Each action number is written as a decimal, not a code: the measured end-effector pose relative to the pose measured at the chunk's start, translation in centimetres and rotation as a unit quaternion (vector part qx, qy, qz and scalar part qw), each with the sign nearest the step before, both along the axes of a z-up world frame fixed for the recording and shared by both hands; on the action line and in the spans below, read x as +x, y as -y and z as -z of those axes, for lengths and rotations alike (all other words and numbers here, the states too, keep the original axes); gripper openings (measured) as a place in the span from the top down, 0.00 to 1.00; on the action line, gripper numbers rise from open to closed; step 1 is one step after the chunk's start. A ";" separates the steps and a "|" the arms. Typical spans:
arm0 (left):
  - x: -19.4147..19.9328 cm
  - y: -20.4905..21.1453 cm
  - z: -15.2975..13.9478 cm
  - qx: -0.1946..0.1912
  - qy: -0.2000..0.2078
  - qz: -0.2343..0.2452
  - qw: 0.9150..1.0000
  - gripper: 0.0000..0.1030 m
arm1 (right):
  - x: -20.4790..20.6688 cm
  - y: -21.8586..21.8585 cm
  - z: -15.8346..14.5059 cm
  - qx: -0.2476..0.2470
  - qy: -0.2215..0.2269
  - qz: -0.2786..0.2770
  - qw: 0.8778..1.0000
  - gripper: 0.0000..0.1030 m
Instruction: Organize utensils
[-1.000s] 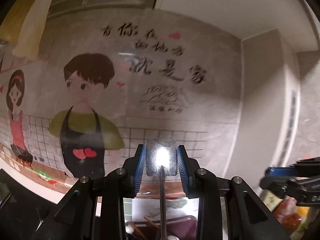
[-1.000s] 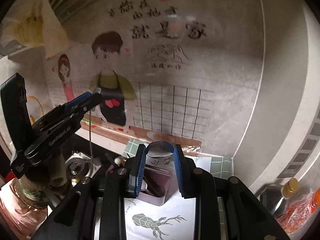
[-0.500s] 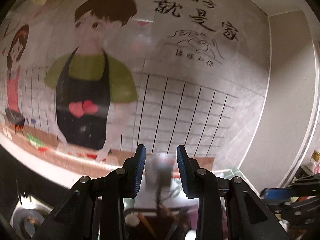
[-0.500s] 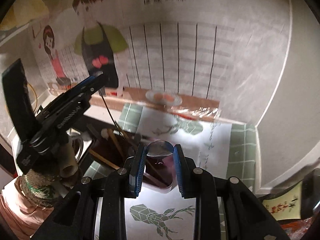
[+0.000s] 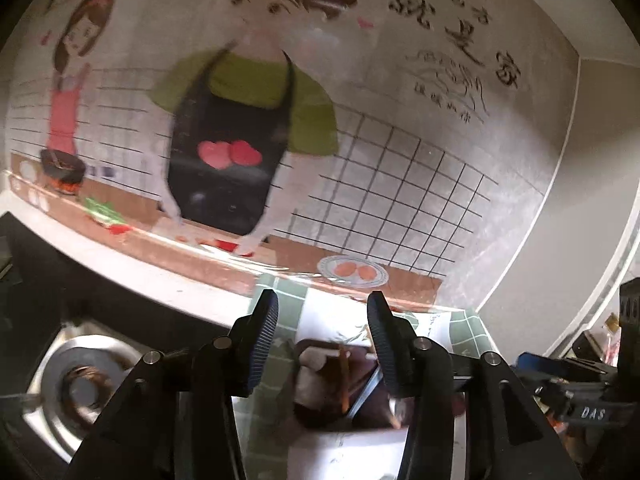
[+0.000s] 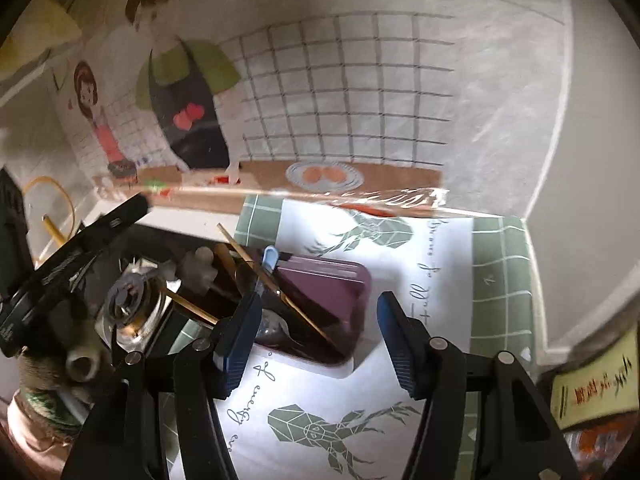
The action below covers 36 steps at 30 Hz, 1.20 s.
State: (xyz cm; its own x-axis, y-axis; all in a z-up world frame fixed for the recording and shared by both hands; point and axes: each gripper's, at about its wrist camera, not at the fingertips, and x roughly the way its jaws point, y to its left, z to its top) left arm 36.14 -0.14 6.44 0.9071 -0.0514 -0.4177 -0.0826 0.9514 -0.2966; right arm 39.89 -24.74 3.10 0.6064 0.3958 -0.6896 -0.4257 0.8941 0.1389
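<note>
Below both spread tools [image 6: 316, 332] [image 5: 323, 338]: purple holder [image 6: 324, 292], utensils [image 6: 276, 292] inside.

Between our right gripper's [image 6: 316, 326] spread fingers lay the purple utensil box [image 6: 320, 292], and chopsticks [image 6: 272, 280] slanting out of it crossed the path toward our left finger. Left of us the other gripper [image 6: 72, 256] and a stove burner [image 6: 132, 304] crowded that side. Ahead and right, the deer-print mat [image 6: 440, 280] ran open to the wall.
</note>
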 end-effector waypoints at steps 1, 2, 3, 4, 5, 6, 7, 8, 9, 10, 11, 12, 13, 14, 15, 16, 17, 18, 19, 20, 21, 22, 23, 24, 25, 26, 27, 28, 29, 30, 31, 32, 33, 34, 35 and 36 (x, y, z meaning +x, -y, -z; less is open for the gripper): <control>-0.7 -0.1 -0.3 0.006 -0.001 -0.002 1.000 0.48 | -0.7 0.5 -0.3 0.002 0.011 0.010 1.000 0.36; -1.7 0.0 -0.6 0.015 -0.003 -0.004 1.000 0.42 | -1.4 0.9 -0.5 0.002 0.022 0.021 1.000 0.30; -3.1 0.3 -0.9 0.028 -0.004 -0.008 1.000 0.39 | -2.3 1.3 -0.7 0.001 0.036 0.033 0.999 0.28; -4.1 0.4 -1.1 0.035 -0.002 -0.009 0.999 0.34 | -3.6 1.8 -1.0 0.003 0.052 0.042 0.998 0.28; -5.1 0.6 -1.2 0.042 0.000 -0.009 0.999 0.30 | -4.7 2.0 -1.2 0.005 0.063 0.048 0.997 0.26; -6.6 1.1 -1.1 0.055 0.001 -0.008 0.998 0.28 | -5.7 2.3 -1.3 0.006 0.072 0.055 0.996 0.20; -7.6 1.4 -1.0 0.063 0.001 -0.009 0.998 0.24 | -7.1 2.6 -1.4 0.006 0.084 0.067 0.994 0.15; -8.8 1.8 -0.7 0.072 0.002 -0.011 0.997 0.20 | -8.3 2.7 -1.3 0.006 0.094 0.074 0.993 0.05; -10.1 2.4 -0.2 0.084 0.000 -0.013 0.996 0.18 | -9.4 2.9 -1.2 0.007 0.102 0.078 0.992 0.00; -10.9 2.8 0.2 0.092 -0.003 -0.015 0.996 0.13 | -10.3 3.0 -1.0 0.008 0.107 0.083 0.991 0.00; -11.9 3.3 0.8 0.102 -0.008 -0.018 0.995 0.07 | -11.3 3.0 -0.7 0.006 0.109 0.087 0.990 0.00; -12.8 3.9 1.3 0.112 -0.014 -0.022 0.993 0.05 | -12.2 2.9 -0.3 0.005 0.110 0.088 0.990 0.00; -13.4 4.4 1.7 0.119 -0.019 -0.027 0.992 0.02 | -12.8 3.0 -0.1 0.003 0.110 0.090 0.990 0.00; -13.9 4.8 2.1 0.126 -0.023 -0.032 0.991 0.00 | -13.6 2.9 0.4 -0.003 0.110 0.095 0.989 0.00; -14.8 5.3 2.6 0.133 -0.029 -0.038 0.990 0.00 | -14.2 2.7 0.7 -0.008 0.110 0.097 0.989 0.00; -15.5 5.6 2.9 0.136 -0.034 -0.042 0.989 0.00 | -14.8 2.7 1.1 -0.011 0.110 0.100 0.989 0.00; -16.0 5.8 3.2 0.137 -0.038 -0.043 0.989 0.00 | -15.5 2.8 1.4 -0.012 0.111 0.104 0.988 0.00; -16.7 6.1 3.5 0.138 -0.043 -0.040 0.989 0.00 | -16.0 2.9 1.7 -0.011 0.113 0.108 0.988 0.00; -17.0 6.3 3.7 0.137 -0.045 -0.038 0.989 0.00 | -16.6 3.2 2.0 -0.009 0.113 0.115 0.987 0.00; -17.6 6.5 3.9 0.136 -0.046 -0.037 0.989 0.00 | -17.0 3.3 2.2 -0.006 0.113 0.117 0.987 0.00; -18.0 6.6 4.1 0.134 -0.048 -0.037 0.989 0.00 | -17.5 3.5 2.4 -0.005 0.114 0.120 0.986 0.00; -18.4 6.7 4.2 0.131 -0.049 -0.037 0.990 0.00 | -18.0 3.5 2.6 -0.006 0.115 0.124 0.986 0.00; -18.8 6.8 4.4 0.127 -0.051 -0.035 0.990 0.00 | -18.5 3.5 2.8 -0.007 0.115 0.125 0.985 0.00; -19.1 7.0 4.5 0.126 -0.053 -0.032 0.990 0.00 | -19.0 3.6 3.0 -0.007 0.116 0.126 0.985 0.00; -19.4 7.2 4.7 0.127 -0.053 -0.032 0.990 0.00 | -19.5 3.6 3.2 -0.009 0.118 0.127 0.985 0.00; -19.8 7.4 4.8 0.130 -0.053 -0.032 0.990 0.00 | -19.9 3.6 3.4 -0.012 0.120 0.126 0.985 0.00; -20.0 7.7 5.0 0.133 -0.053 -0.032 0.989 0.00 | -20.4 3.5 3.6 -0.016 0.124 0.124 0.984 0.00; -20.0 7.8 5.0 0.133 -0.055 -0.031 0.989 0.00 | -20.8 3.4 3.8 -0.021 0.128 0.123 0.984 0.00; -20.1 8.0 5.1 0.132 -0.057 -0.030 0.989 0.00 | -21.1 3.3 4.0 -0.026 0.132 0.120 0.984 0.00; -20.2 8.0 5.2 0.132 -0.060 -0.031 0.989 0.00 | -21.2 3.3 4.2 -0.028 0.133 0.116 0.984 0.00; -20.2 8.1 5.1 0.131 -0.060 -0.031 0.989 0.00 | -21.4 3.3 4.3 -0.032 0.133 0.113 0.984 0.00; -20.3 8.1 5.1 0.132 -0.061 -0.033 0.989 0.00 | -21.6 3.3 4.5 -0.033 0.131 0.111 0.985 0.00; -20.4 8.1 5.1 0.133 -0.060 -0.035 0.989 0.00 | -21.7 3.4 4.6 -0.033 0.129 0.109 0.985 0.00; -20.6 8.2 5.1 0.134 -0.060 -0.037 0.988 0.00 | -21.9 3.5 4.7 -0.032 0.128 0.109 0.985 0.00; -20.7 8.2 5.1 0.136 -0.060 -0.038 0.988 0.00 | -22.0 3.7 4.7 -0.029 0.126 0.109 0.986 0.00; -20.8 8.3 5.1 0.138 -0.061 -0.039 0.988 0.00 | -22.1 3.9 4.8 -0.028 0.125 0.109 0.986 0.00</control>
State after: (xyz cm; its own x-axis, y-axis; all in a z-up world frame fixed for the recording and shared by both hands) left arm 15.36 -8.43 1.34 0.8460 0.1488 -0.5120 -0.1787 0.9839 -0.0095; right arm 17.80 -28.60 -1.68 0.8264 0.2022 -0.5255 -0.2369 0.9715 0.0013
